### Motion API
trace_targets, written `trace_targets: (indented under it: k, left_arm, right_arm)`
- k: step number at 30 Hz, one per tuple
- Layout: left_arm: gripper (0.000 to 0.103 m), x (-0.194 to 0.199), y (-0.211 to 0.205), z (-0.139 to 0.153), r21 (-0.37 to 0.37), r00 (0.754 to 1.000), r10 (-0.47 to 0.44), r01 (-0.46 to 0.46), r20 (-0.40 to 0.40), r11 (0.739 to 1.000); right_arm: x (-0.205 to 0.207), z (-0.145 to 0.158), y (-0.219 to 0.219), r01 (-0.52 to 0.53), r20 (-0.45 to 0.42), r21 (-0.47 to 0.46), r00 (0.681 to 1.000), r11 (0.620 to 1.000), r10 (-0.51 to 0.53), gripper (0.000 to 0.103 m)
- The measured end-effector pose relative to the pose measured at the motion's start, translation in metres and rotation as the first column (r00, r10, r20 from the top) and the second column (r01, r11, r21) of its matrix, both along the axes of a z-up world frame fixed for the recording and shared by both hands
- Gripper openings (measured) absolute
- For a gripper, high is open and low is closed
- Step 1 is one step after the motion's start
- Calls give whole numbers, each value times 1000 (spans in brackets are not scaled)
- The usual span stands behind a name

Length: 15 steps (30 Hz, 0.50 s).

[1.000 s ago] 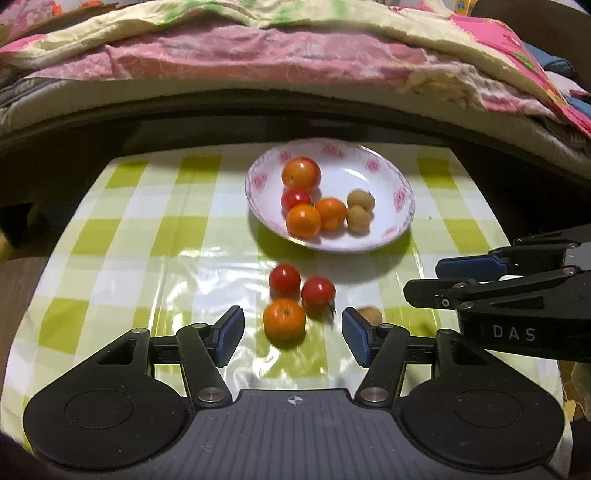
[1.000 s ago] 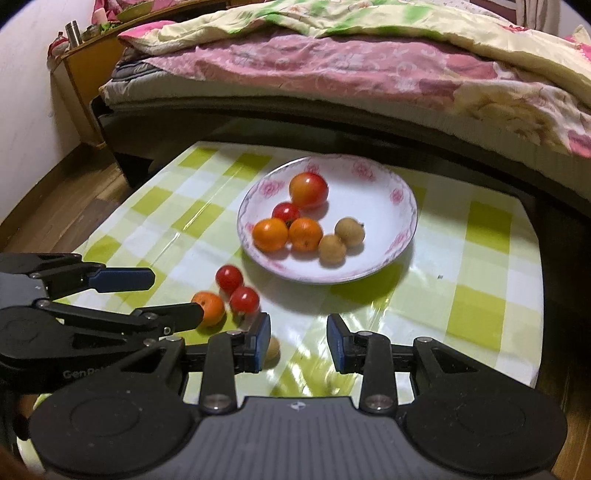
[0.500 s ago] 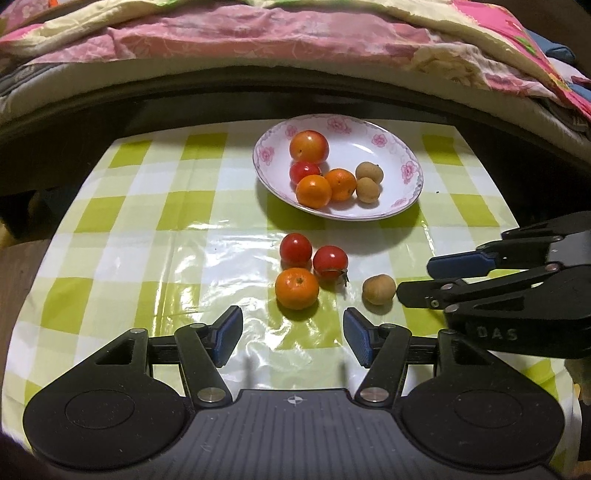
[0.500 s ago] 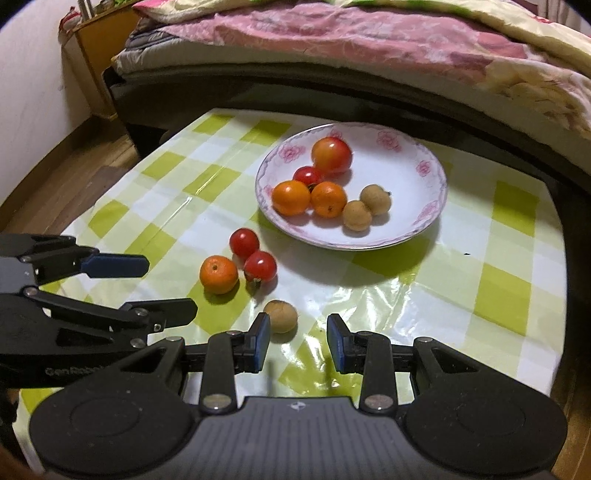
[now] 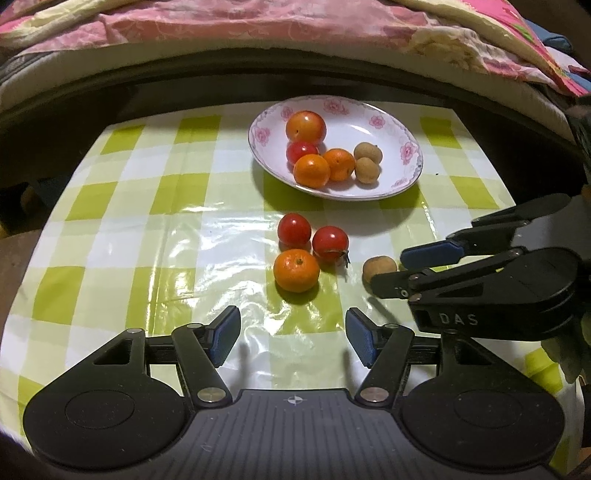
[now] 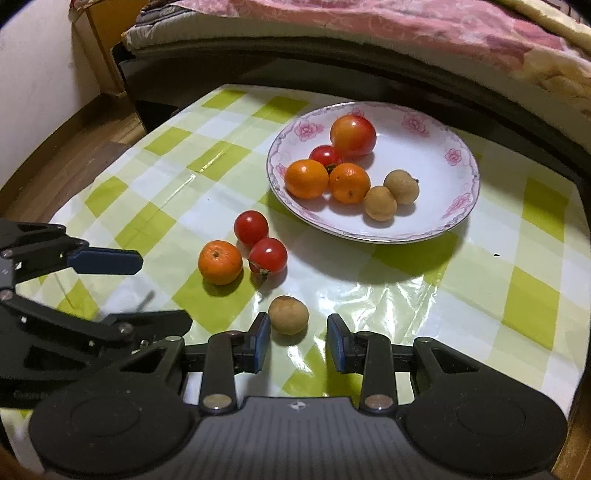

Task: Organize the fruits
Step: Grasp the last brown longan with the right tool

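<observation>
Lying loose on the glossy green-and-white checked surface [image 6: 177, 192] are four fruits: a small orange mandarin [image 6: 220, 262], two shiny red cherry tomatoes [image 6: 251, 227] [image 6: 268, 255] touching each other just beside it, and a round tan longan [image 6: 288, 315] a little apart from that cluster.

Behind them stands the white shallow plate with pink flower rim [image 6: 458, 203], holding a large orange-red tomato [image 6: 353, 136], one red cherry tomato, two mandarins and two more longans, all bunched toward its left half.

The right gripper [image 6: 298, 341] has its blue-padded jaws set narrowly apart, empty, with the loose longan just ahead of them and nearer the left pad (no contact that I can make out). In the left wrist view the same longan [image 5: 379, 270] is partly hidden behind that gripper's fingers.

The left gripper [image 5: 291, 341] has its jaws opening, about half wide, with nothing between them; the mandarin [image 5: 296, 270] lies ahead of the gap, clear of both pads.

Beyond the surface runs a dark bed frame [image 6: 332, 66] under a pink floral quilt [image 6: 406, 26]; wooden floor [image 6: 66, 158] shows at the left.
</observation>
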State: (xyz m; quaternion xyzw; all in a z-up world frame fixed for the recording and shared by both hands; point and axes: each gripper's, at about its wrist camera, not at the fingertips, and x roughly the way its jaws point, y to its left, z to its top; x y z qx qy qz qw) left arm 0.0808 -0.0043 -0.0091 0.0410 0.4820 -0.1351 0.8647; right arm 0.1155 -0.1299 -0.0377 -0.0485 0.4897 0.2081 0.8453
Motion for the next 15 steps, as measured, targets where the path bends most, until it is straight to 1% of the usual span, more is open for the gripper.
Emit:
trace_targets:
  k: [4, 7, 9, 10, 15]
  left_arm:
    - [70, 4, 4, -2, 0, 1000, 10, -10, -4, 1000]
    - [70, 6, 5, -3, -1, 1000, 16, -16, -3, 1000]
    - [70, 7, 4, -5, 3, 1000, 16, -16, -5, 1000]
    - [70, 7, 4, -6, 6, 1000, 16, -16, -6, 1000]
    - [70, 11, 1, -8, 12, 1000, 6, -6, 1, 1000]
  right_arm:
    - [3, -4, 7, -21, 6, -6, 1000, 1000, 21, 35]
    - [6, -6, 10, -17, 11, -4, 1000, 1000, 17, 35]
    - [7, -6, 10, -22, 11, 3, 1000, 1000, 22, 29]
    - [7, -6, 10, -26, 6, 8, 1000, 1000, 26, 28]
    - [7, -5, 9, -33, -4, -5, 999, 999, 33, 28]
